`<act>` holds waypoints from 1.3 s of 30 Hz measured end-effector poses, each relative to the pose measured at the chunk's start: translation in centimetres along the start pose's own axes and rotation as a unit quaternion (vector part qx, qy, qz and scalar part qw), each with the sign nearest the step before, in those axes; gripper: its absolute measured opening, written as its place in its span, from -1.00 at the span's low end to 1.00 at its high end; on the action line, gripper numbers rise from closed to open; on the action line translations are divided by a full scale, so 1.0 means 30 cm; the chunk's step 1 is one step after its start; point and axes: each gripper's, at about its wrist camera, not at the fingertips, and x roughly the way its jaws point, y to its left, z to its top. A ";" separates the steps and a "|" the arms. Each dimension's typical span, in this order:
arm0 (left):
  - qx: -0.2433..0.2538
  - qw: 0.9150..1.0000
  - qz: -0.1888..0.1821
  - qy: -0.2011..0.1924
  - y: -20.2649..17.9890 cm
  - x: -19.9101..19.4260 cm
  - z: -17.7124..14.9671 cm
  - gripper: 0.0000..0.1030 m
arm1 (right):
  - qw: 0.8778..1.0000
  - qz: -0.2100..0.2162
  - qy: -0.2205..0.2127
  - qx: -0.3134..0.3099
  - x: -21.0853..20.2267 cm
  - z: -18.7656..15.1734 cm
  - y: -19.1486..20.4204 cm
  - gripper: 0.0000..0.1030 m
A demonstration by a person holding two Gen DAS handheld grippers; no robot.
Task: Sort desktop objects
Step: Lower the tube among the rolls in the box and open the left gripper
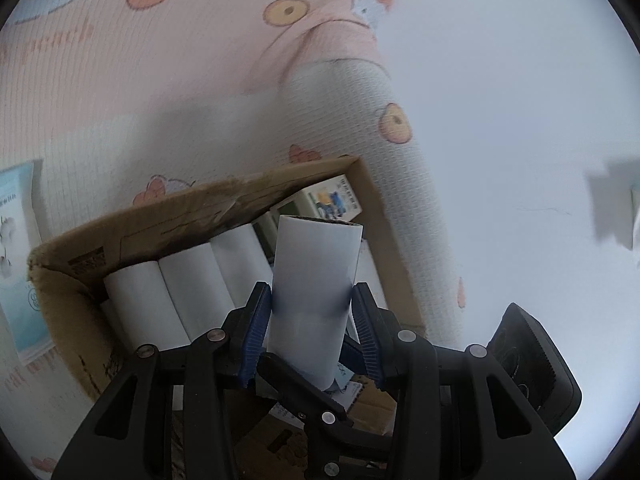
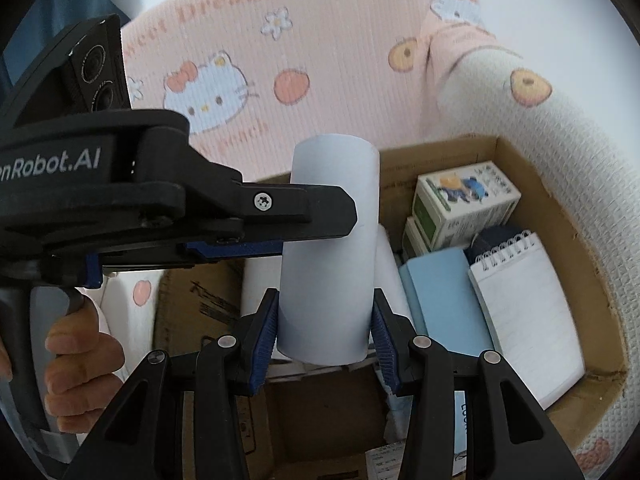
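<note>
My left gripper point(image 1: 311, 312) is shut on a white paper roll point(image 1: 316, 280) and holds it upright above an open cardboard box point(image 1: 132, 220). My right gripper point(image 2: 325, 320) is shut on a white paper roll point(image 2: 332, 248) over the same box point(image 2: 560, 240). The left gripper point(image 2: 280, 216) reaches in from the left in the right wrist view and its finger lies against that roll, so both may hold one roll. Several white rolls point(image 1: 176, 284) lie side by side in the box.
The box also holds a small printed carton point(image 2: 464, 200), a light blue pad point(image 2: 444, 300) and a spiral notebook point(image 2: 524, 312). A pink cartoon-print blanket point(image 2: 224, 88) lies behind. The right gripper's body point(image 1: 528, 368) is at lower right. A blue packet point(image 1: 16, 260) lies left.
</note>
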 end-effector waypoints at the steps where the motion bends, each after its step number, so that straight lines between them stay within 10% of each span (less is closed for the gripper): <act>1: -0.007 1.000 0.000 0.002 0.009 0.006 0.004 -0.12 | 1.000 0.000 0.005 0.000 0.007 0.001 -0.003 -0.19; 17: -0.024 0.996 0.079 0.039 0.067 0.073 0.047 -0.35 | 0.997 -0.013 0.069 -0.015 0.126 0.025 -0.012 -0.19; 39: -0.008 0.997 0.073 0.012 0.025 -0.015 0.062 -0.35 | 0.998 -0.018 0.060 -0.003 0.043 0.024 -0.017 -0.17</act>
